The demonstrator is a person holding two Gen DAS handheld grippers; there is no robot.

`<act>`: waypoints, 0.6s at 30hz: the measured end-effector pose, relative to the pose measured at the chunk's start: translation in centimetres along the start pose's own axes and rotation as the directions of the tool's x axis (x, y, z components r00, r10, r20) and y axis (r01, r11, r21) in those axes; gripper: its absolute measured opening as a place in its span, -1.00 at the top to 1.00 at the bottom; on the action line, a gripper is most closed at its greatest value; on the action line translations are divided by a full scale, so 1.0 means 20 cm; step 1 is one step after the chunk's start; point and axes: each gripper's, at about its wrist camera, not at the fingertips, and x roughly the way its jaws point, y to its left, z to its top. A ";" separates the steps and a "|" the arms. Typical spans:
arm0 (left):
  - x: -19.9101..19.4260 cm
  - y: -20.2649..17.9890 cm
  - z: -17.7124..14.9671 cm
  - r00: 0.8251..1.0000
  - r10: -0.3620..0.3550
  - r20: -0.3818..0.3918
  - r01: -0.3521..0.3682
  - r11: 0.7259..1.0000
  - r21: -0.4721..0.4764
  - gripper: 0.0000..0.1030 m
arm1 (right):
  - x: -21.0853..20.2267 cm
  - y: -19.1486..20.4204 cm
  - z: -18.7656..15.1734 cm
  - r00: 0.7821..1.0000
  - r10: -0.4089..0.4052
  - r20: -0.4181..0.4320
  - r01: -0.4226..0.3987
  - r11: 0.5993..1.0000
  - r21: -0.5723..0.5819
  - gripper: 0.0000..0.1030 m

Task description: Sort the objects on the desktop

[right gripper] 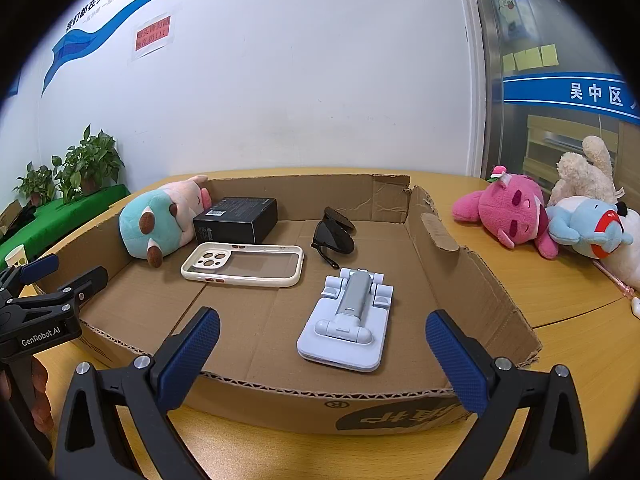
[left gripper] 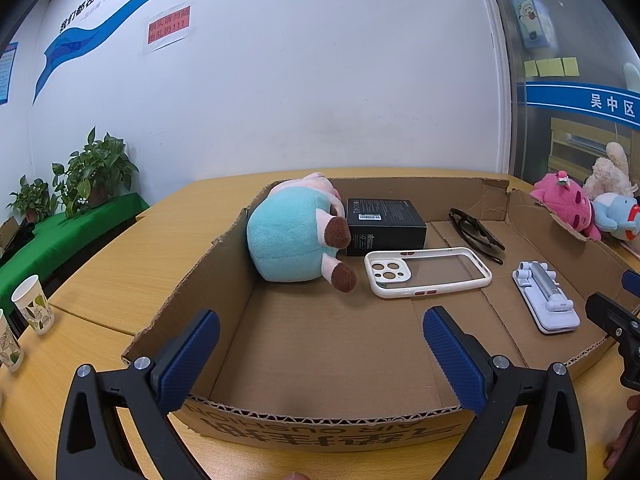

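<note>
A shallow cardboard box (left gripper: 176, 304) (right gripper: 472, 280) sits on the wooden table. In it lie a teal and pink plush (left gripper: 292, 236) (right gripper: 160, 220), a black box (left gripper: 384, 224) (right gripper: 240, 218), a white phone case (left gripper: 424, 272) (right gripper: 244, 266), black sunglasses (left gripper: 476, 234) (right gripper: 334, 236) and a white folding phone stand (left gripper: 546, 296) (right gripper: 348, 316). My left gripper (left gripper: 320, 356) is open and empty over the box's near wall. My right gripper (right gripper: 322, 356) is open and empty, in front of the phone stand.
Outside the box at the right lie a pink plush (right gripper: 508, 216) (left gripper: 568, 200), a blue plush (right gripper: 584, 228) and a cream plush (right gripper: 588, 172). Paper cups (left gripper: 34, 310) stand at the table's left edge. Potted plants (left gripper: 92, 172) stand on a green-covered bench at left.
</note>
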 end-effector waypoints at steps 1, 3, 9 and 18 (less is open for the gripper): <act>0.00 0.00 0.00 1.000 0.000 0.000 0.000 1.000 0.000 -1.00 | 0.00 0.00 0.00 1.000 0.000 0.000 0.000 1.000 0.000 -0.99; 0.00 0.00 0.00 1.000 0.000 0.000 0.000 1.000 0.000 -1.00 | 0.00 0.00 0.00 1.000 -0.001 0.000 0.001 1.000 0.000 -0.99; 0.01 0.00 0.01 1.000 -0.002 -0.002 0.002 1.000 0.000 -1.00 | 0.01 0.00 0.00 1.000 0.000 -0.001 0.000 1.000 0.000 -0.99; 0.01 -0.01 0.01 1.000 0.001 -0.004 -0.001 1.000 0.001 -1.00 | 0.00 0.00 0.00 1.000 0.001 -0.001 -0.001 1.000 -0.001 -0.99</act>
